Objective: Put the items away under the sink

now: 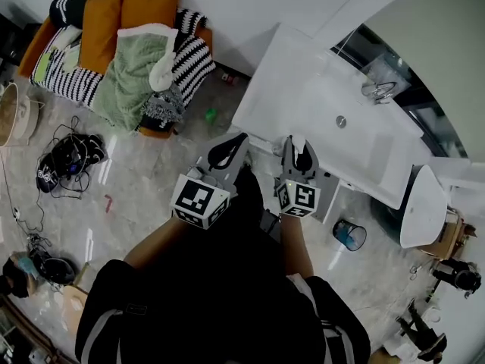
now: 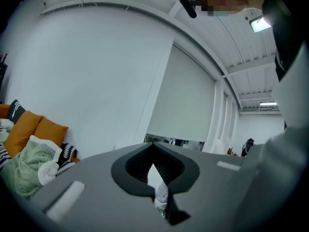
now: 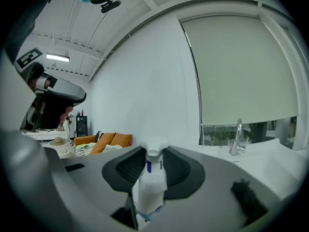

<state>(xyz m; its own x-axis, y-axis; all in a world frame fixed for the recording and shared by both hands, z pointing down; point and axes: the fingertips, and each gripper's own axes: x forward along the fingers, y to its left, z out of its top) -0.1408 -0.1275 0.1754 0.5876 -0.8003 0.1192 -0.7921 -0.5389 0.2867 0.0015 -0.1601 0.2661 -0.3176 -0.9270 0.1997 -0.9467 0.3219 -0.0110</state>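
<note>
The long white sink counter (image 1: 303, 89) stands just ahead. The right gripper (image 1: 300, 149) grips a white plastic spray bottle (image 3: 148, 185) upright, probably against spilling. The left gripper (image 1: 233, 147), jaws nearly together, pinches a thin white labelled packet (image 2: 158, 185).

Both arms reach forward. My left forearm (image 1: 155, 247) and right forearm (image 1: 295, 245) are bare and run roughly parallel. My left gripper (image 1: 235, 144) and right gripper (image 1: 299, 149) sit side by side, near each other but apart, both pointing away from me at about level. The left jaws are nearly together, tips meeting, pinched on a thin white labelled pack (image 2: 159, 190). The right jaws are set wider, clamped on the body of a white spray bottle (image 3: 148, 185), which stands upright between them.
</note>
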